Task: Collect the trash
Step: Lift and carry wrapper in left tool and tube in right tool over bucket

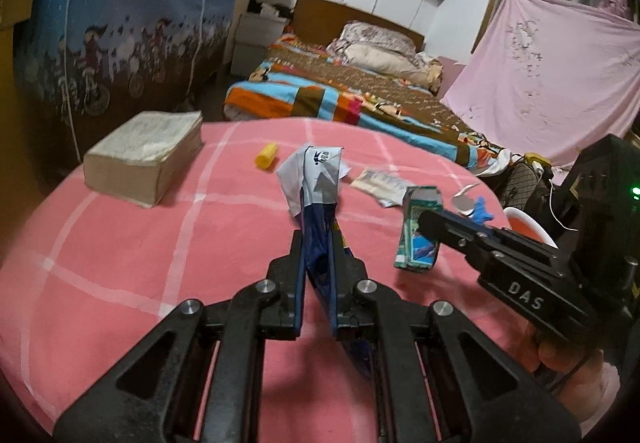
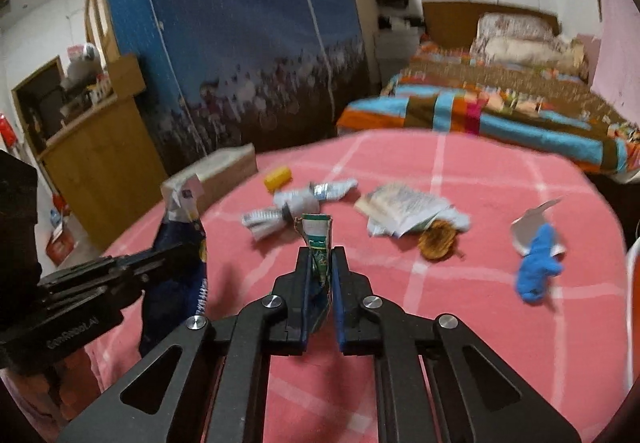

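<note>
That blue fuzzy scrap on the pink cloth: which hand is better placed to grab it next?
Probably the right: the blue scrap lies on the right gripper's side. But it already clamps a green carton, and the left gripper a dark blue wrapper.

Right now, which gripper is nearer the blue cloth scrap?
Right. The right gripper, shut on a green carton, has the blue cloth scrap just off to its right. The left gripper, holding a blue wrapper, sits farther left.

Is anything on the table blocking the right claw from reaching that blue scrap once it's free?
Nothing visible does. The blue scrap lies right of the right claw, which is shut on a green carton, with only bare pink cloth between.
</note>
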`<state>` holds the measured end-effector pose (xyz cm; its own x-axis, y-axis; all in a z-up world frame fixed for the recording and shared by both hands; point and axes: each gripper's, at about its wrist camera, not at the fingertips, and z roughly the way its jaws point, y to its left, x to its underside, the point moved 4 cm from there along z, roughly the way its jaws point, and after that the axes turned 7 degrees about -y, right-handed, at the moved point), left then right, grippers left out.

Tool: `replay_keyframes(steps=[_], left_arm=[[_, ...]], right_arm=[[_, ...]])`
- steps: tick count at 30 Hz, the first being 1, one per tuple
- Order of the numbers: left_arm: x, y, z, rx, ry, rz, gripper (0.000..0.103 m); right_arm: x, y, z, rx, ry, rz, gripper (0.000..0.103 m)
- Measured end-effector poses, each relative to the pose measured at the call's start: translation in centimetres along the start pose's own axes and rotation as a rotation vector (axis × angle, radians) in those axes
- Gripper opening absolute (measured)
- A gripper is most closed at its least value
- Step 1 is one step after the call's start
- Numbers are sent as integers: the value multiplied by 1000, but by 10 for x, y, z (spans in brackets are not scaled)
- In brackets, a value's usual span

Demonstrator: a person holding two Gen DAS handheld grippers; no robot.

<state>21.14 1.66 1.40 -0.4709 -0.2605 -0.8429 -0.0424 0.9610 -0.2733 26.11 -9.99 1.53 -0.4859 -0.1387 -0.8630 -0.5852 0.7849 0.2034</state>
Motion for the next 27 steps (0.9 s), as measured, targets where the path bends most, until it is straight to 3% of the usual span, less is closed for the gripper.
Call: replay_keyframes(steps=[7,16,21,27], left_arm=[[-17,-38,-16,41,-143,69,0],[-39,-115,-41,139,-364,241,0],[-47,-162,-43,219,-432,341,0],[-39,-214,-29,335,-414,412,0]], right_arm=[[-17,-10,-58,15,-285,-4,8],[-32,-42,-133,198,-569,-88,8],[-33,-75,-163,328,-647,-75,8],[-24,-127,-192,459,-674,4,8]])
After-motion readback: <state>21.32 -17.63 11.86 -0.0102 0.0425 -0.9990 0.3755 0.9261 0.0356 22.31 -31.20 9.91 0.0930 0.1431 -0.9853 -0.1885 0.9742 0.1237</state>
